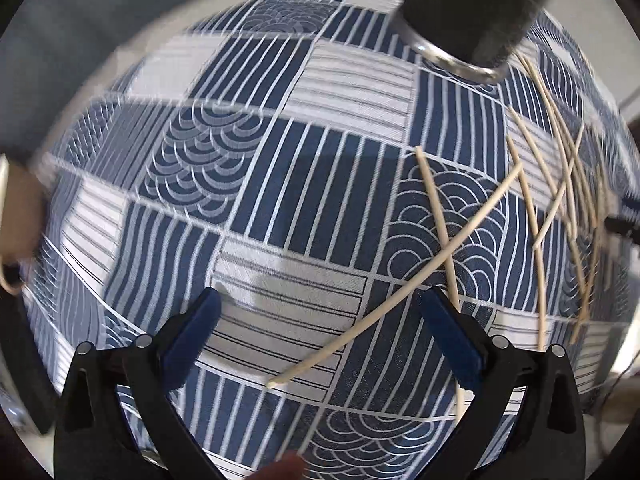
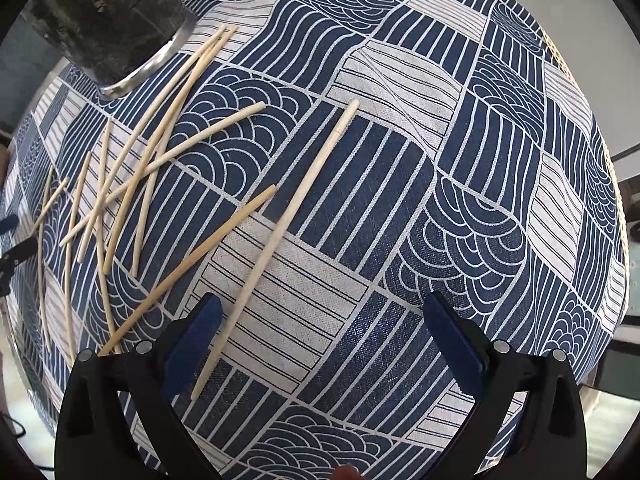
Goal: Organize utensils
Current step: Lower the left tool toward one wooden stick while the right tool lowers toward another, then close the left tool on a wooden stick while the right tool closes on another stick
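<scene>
Several pale wooden chopsticks lie loose on a blue and white patterned tablecloth [image 2: 360,208]. In the right wrist view one long chopstick [image 2: 280,236] runs from the left fingertip [image 2: 196,332] up toward the middle, and a crossed pile [image 2: 132,176] lies at the left. A dark cylindrical holder with a metal rim [image 2: 112,24] stands at the top left. My right gripper [image 2: 320,332] is open and empty above the cloth. In the left wrist view my left gripper [image 1: 320,328] is open and empty; one chopstick [image 1: 400,292] lies between its fingers, the pile [image 1: 560,200] lies right, and the holder [image 1: 468,12] stands at the top.
The table's far edge and a pale floor show past the cloth at the right in the right wrist view [image 2: 608,80]. A blurred pale object [image 1: 16,216] sits at the left edge of the left wrist view.
</scene>
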